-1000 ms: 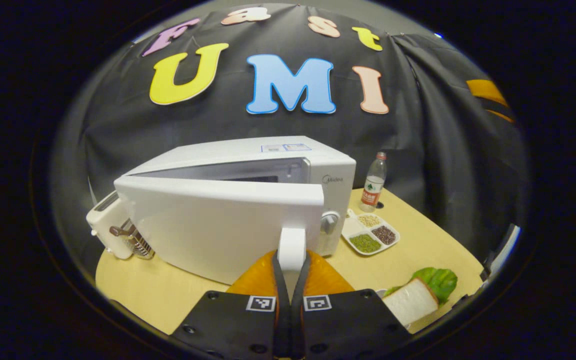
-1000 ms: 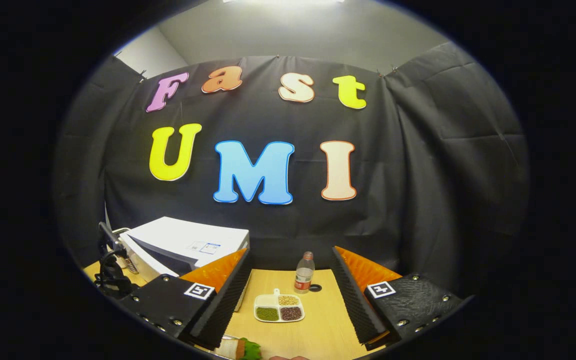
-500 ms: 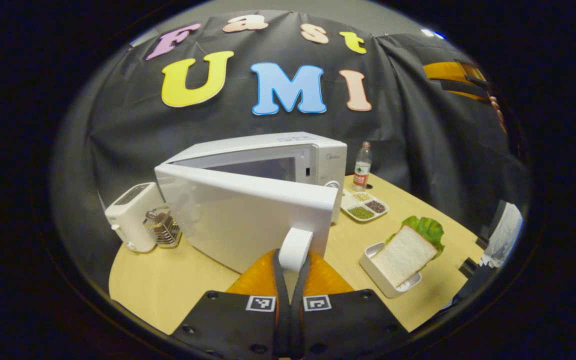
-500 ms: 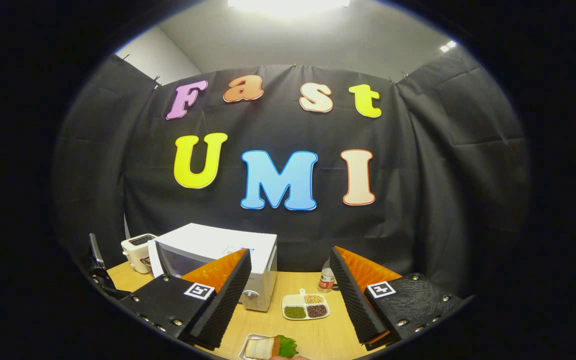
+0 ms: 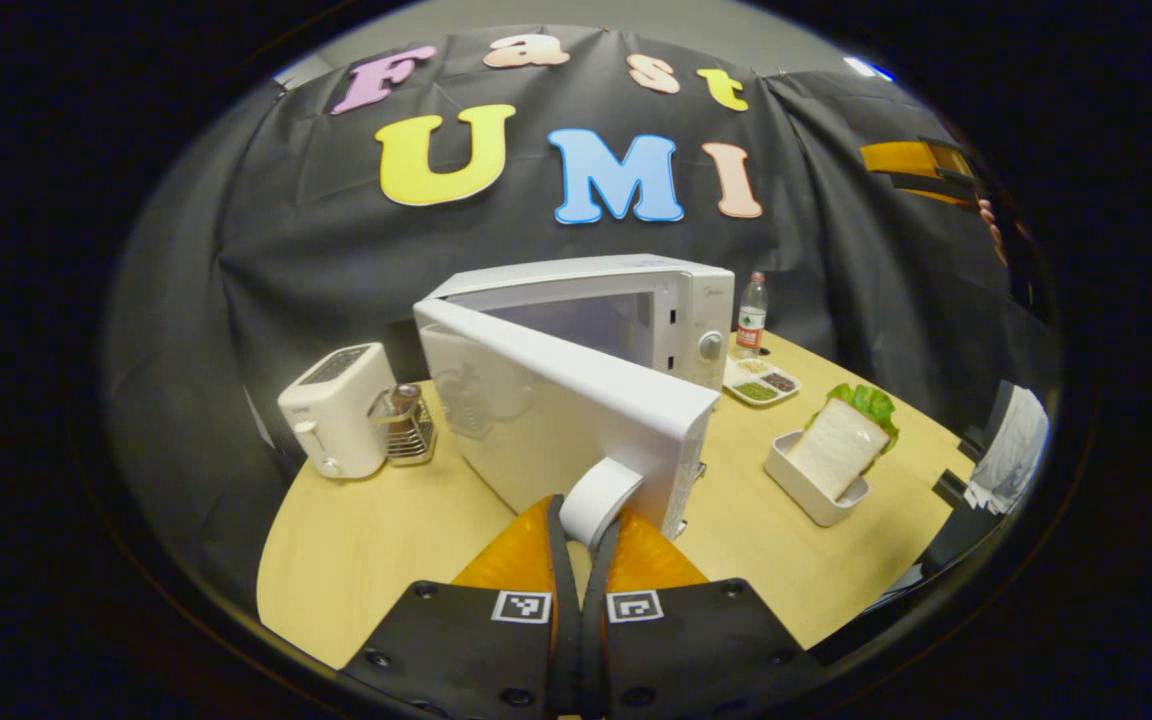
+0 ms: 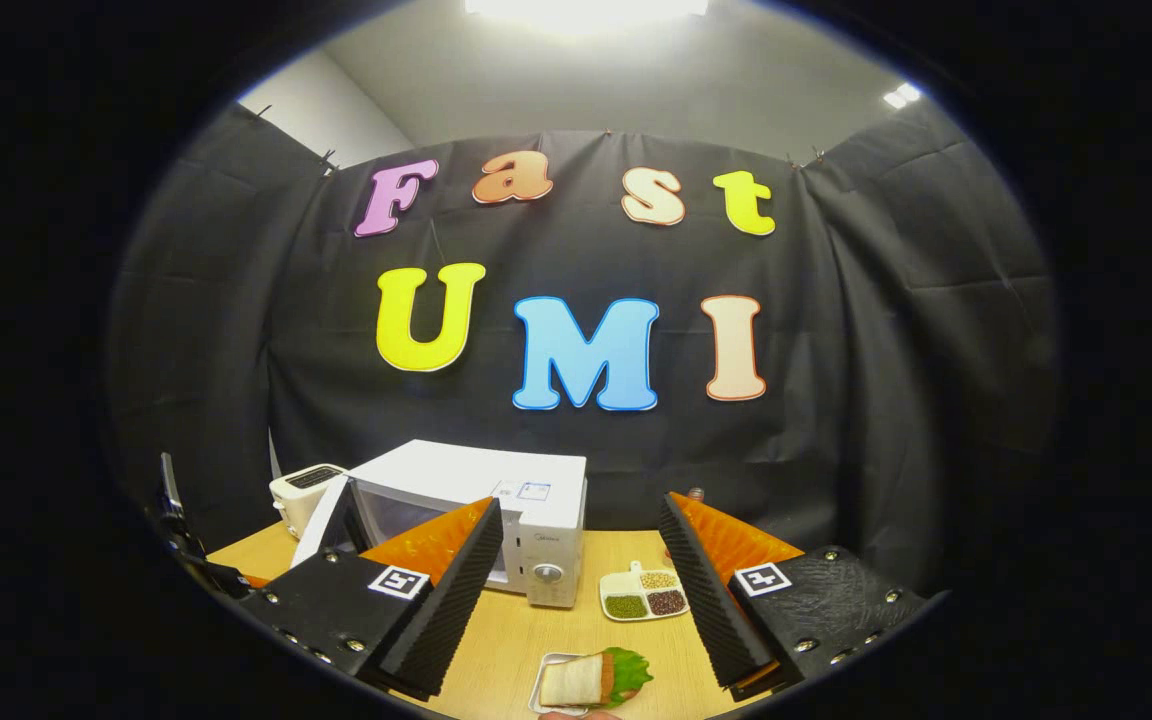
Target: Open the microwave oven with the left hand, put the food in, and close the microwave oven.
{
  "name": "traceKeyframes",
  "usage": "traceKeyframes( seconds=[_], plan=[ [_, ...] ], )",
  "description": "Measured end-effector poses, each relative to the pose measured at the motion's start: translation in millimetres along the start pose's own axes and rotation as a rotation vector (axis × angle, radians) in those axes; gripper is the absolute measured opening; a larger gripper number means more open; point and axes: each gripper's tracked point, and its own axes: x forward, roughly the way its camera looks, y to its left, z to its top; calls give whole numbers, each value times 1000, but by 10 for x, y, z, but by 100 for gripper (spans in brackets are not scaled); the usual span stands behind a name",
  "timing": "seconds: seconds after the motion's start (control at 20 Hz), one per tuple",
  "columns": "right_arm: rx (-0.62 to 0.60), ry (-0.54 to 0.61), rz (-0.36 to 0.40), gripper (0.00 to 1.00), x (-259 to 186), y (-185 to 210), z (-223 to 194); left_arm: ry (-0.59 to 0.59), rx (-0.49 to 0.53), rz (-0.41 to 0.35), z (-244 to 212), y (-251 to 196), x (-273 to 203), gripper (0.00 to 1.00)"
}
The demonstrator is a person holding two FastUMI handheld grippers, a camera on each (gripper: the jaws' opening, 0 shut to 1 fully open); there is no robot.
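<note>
Leaning bread (image 5: 835, 463) in white tray (image 5: 793, 487)

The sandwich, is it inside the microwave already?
No, the sandwich sits in its white tray on the table, beside the open microwave.

The left gripper view sits low and close, right behind the white handle (image 5: 604, 497) of the boxy white microwave oven (image 5: 626, 320), facing along its half-open door toward the cloth wall — the round pale wooden table (image 5: 356, 540) spreads beneath it. The right gripper view hangs farther back and tilts upward, mostly at the wall. Both take in the microwave, the white toaster (image 6: 302, 494), the white three-part dish of beans (image 6: 648, 594) and the sandwich tray (image 6: 591, 680).
</note>
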Motion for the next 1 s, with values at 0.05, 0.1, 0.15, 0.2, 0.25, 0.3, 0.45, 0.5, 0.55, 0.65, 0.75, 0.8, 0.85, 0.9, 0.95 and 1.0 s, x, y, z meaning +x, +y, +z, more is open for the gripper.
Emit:
traceKeyframes(
  seconds=[0.05,0.1,0.15,0.2,0.25,0.3,0.45,0.5,0.55,0.65,0.75,0.8,0.85,0.9,0.95,1.0],
  plan=[
    [-6,5,3,95,-30,46,-26,1,14,4,-32,116,-61,6],
    [-14,9,7,95,-51,89,-34,6,17,2,-63,211,-101,7],
    [-23,15,9,95,-61,122,-41,9,17,-2,-113,303,-144,6],
    [-28,20,14,95,-72,151,-46,11,24,-5,-140,384,-182,6],
    [-31,25,18,95,-80,180,-67,8,35,-4,-167,467,-219,6],
    [-29,35,21,95,-86,203,-94,7,40,-3,-182,557,-252,6],
    [-5,64,26,95,-88,283,-142,0,44,-2,-270,805,-336,6],
    [9,75,30,95,-82,312,-161,-1,44,6,-297,895,-351,6],
    [22,86,34,95,-80,346,-194,1,38,15,-317,984,-372,6],
    [37,110,33,95,-72,360,-231,3,21,32,-361,1136,-390,6],
    [56,116,27,95,-64,323,-207,-2,3,53,-376,1263,-398,6],
    [67,120,29,95,-52,311,-211,-5,-13,56,-378,1287,-414,7],
    [74,131,30,95,-27,281,-227,-6,-20,57,-389,1299,-432,7],
    [81,148,24,95,0,225,-273,-8,-22,55,-380,1309,-430,8],
    [86,166,14,95,27,147,-314,-8,-22,50,-420,1292,-437,10],
    [94,183,0,95,48,66,-346,-6,-28,48,-444,1295,-445,12]
  ],
)
